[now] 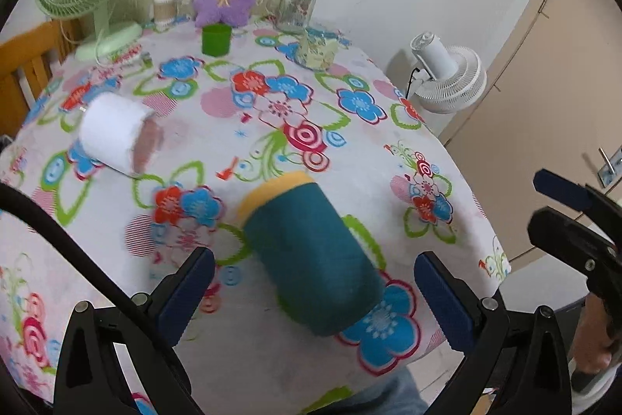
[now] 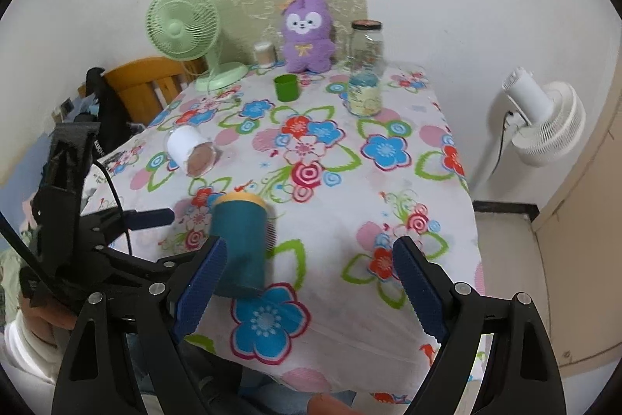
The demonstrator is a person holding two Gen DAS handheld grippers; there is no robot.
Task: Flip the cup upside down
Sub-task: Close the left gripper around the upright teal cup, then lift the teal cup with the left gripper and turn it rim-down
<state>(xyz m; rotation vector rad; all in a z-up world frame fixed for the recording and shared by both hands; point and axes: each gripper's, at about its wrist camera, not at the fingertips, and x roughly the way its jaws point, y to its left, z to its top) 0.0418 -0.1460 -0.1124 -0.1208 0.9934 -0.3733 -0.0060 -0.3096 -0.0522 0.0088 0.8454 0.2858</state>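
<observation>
Teal cylindrical cup with yellow rim [image 1: 311, 259], blurred, tilted between upright and inverted near the front edge of the floral-clothed table [image 1: 272, 111]: flip appearing underway, unfinished; left gripper [image 1: 315, 298] and right gripper [image 2: 311, 282] jaws both gaping, gripping nothing.

Teal cup [image 1: 311, 259] motion-blurred, base behind right tongs' finger [image 2: 200, 288]; chair [image 2: 144, 84] mostly hidden; jar label [image 2: 365, 98] unreadable.
</observation>
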